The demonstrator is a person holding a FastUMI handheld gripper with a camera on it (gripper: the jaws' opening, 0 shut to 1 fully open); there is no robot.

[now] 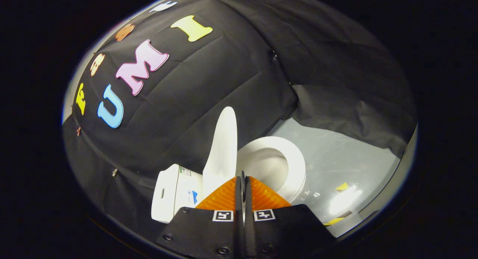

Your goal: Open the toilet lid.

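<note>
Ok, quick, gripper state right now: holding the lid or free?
Gripper: shut, fingers pressed together with nothing between them; the toilet lid stands raised just ahead of the tips.

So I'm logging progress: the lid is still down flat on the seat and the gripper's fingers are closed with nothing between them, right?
Not quite. The lid is up, standing roughly upright beside the tank with the seat uncovered, as the gripper view shows. The rest holds: the gripper has its fingers closed with nothing between them.
</note>
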